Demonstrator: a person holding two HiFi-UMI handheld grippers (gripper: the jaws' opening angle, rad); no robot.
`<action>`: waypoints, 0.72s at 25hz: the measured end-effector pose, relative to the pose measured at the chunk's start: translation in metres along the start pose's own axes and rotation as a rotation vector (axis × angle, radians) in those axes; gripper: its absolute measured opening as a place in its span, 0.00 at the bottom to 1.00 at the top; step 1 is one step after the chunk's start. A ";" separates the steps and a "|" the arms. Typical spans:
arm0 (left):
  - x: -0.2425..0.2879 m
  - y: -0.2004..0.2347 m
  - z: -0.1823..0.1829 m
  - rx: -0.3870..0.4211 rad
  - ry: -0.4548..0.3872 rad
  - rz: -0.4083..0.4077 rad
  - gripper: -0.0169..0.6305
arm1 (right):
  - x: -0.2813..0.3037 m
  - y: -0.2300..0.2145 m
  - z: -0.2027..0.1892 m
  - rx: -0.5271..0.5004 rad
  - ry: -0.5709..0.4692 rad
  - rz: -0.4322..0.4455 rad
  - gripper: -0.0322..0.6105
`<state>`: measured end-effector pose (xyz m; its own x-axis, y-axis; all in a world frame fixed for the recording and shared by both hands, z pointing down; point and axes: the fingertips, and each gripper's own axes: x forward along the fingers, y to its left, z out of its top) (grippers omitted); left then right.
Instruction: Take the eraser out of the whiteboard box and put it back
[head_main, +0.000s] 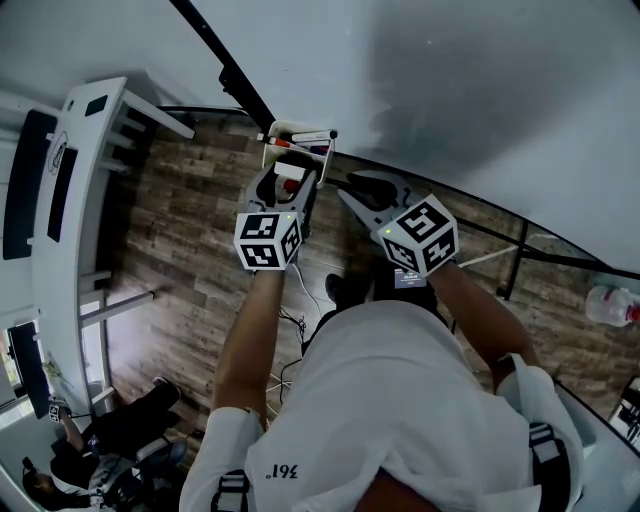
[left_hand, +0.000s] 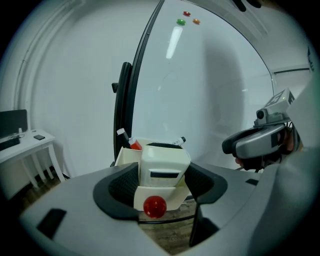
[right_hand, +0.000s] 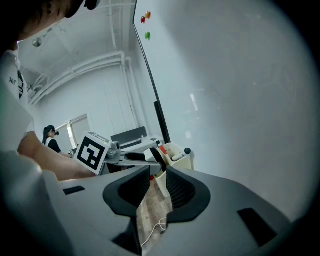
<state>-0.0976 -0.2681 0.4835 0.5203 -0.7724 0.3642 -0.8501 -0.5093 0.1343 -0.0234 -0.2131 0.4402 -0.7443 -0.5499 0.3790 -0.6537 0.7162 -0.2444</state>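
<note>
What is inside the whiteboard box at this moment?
The eraser stands in the front pocket of the whiteboard box; marker tips stick up behind it. The box walls cover their lower parts.

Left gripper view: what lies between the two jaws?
The white eraser, sitting in the whiteboard box, stands between the left gripper's open jaws; the left gripper view shows it.

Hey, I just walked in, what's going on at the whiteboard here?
A person is working at the whiteboard with a gripper in each hand. The left gripper has its jaws wide apart on either side of the white eraser, which sits upright in the box on the board, next to some markers. The pads don't appear to squeeze it. The right gripper hovers beside the box, open and empty.
</note>
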 end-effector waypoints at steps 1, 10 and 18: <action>0.001 0.000 0.000 0.002 0.001 0.003 0.46 | -0.001 -0.001 0.000 0.001 0.000 -0.001 0.21; 0.007 0.002 0.001 0.007 0.006 0.025 0.46 | -0.016 -0.011 -0.008 0.015 0.004 -0.024 0.21; 0.003 0.001 -0.001 0.021 0.008 0.022 0.45 | -0.026 -0.009 -0.020 0.028 0.021 -0.033 0.21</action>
<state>-0.0971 -0.2705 0.4861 0.5007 -0.7805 0.3744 -0.8593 -0.5001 0.1068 0.0052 -0.1966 0.4502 -0.7192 -0.5641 0.4056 -0.6818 0.6853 -0.2559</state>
